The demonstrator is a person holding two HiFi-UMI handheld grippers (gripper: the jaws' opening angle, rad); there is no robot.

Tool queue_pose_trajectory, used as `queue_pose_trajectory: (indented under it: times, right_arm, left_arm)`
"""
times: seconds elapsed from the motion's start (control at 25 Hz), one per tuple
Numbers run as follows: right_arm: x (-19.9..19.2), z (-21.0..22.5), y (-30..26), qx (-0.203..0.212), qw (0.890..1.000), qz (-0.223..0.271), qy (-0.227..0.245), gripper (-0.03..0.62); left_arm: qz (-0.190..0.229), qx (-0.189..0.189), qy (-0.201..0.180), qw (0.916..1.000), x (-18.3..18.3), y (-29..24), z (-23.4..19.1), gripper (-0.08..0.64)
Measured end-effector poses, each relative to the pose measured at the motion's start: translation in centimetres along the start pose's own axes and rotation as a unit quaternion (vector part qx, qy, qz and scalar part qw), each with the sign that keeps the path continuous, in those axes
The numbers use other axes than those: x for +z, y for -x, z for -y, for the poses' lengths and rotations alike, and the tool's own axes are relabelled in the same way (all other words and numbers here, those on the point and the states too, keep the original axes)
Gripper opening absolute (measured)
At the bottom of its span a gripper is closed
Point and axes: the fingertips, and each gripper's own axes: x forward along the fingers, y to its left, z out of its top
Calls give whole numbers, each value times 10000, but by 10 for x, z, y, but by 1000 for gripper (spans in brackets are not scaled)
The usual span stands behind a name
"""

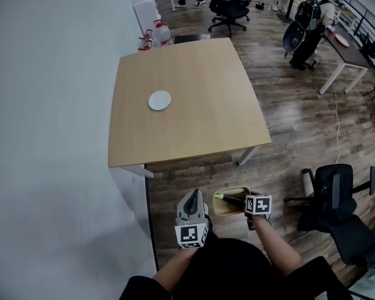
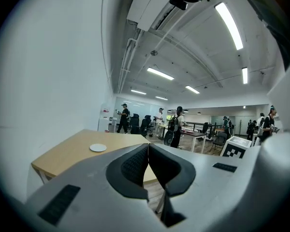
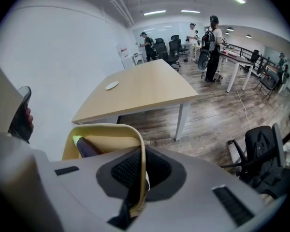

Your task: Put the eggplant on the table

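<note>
The right claw (image 3: 137, 180) was shut tight on the thin rim of a yellow bowl (image 3: 117, 127). The eggplant (image 3: 87, 149) lay inside that bowl (it was purple, with a green tip). The bowl was held over the wooden floor (image 1: 287, 130), close to the person's body. The left claw (image 2: 148, 164) was closed too, with nothing between its two dark pads. It pointed toward the table (image 1: 194, 111), which stood a little way ahead of both claws. A small white plate (image 1: 159, 100) sat on the table, on the wall side.
</note>
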Motion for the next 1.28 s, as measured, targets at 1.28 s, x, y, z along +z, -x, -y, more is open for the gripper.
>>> queue_pose_trajectory:
  times: [1.28]
  right_arm:
    - [200, -76, -117, 190, 9997, 111, -102, 64]
  left_arm:
    - [-17, 422, 291, 9987, 18, -147, -187, 15]
